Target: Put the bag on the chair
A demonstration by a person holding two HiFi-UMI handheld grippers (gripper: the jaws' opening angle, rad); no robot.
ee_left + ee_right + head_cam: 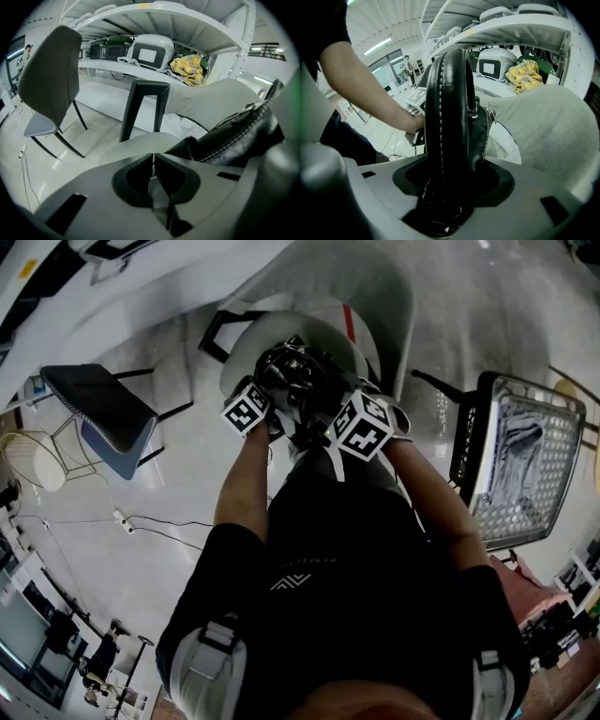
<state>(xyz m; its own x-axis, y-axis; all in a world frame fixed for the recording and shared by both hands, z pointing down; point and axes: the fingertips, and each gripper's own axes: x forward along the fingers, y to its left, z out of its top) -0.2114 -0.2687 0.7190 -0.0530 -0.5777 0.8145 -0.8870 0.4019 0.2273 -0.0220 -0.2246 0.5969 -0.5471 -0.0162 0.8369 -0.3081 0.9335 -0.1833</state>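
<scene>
1. The right gripper (451, 187) stands with its jaws spread wide. The stitched handle of the black leather bag (449, 108) rises upright between them, and the pads do not seem to press on it.
2. The left gripper (153, 165) is closed, its jaws meeting tip to tip with nothing between them.
3. The bag rests on the seat of the white chair (389, 296), directly below and just ahead of both grippers. Its body lies just beside the left gripper, on that gripper's right.
4. Seen from above, the two grippers hang side by side over the bag and point steeply down at it. The chair's curved back rises just beyond them.
5. The person's forearm (370, 86) reaches in to the left of the right gripper, near the handle.
6. Well off to the left of the left gripper stands a grey chair (49, 79) on thin black legs, apart from the white one.
7. Beyond both grippers, past the chair back, runs a white shelf (187, 21). It carries a white rice cooker (149, 54) and a crumpled yellow cloth (189, 68) just beside it.
8. Well to the right of the right gripper sits a perforated basket (562, 465) with a grey cloth (517, 451) lying in it.
</scene>
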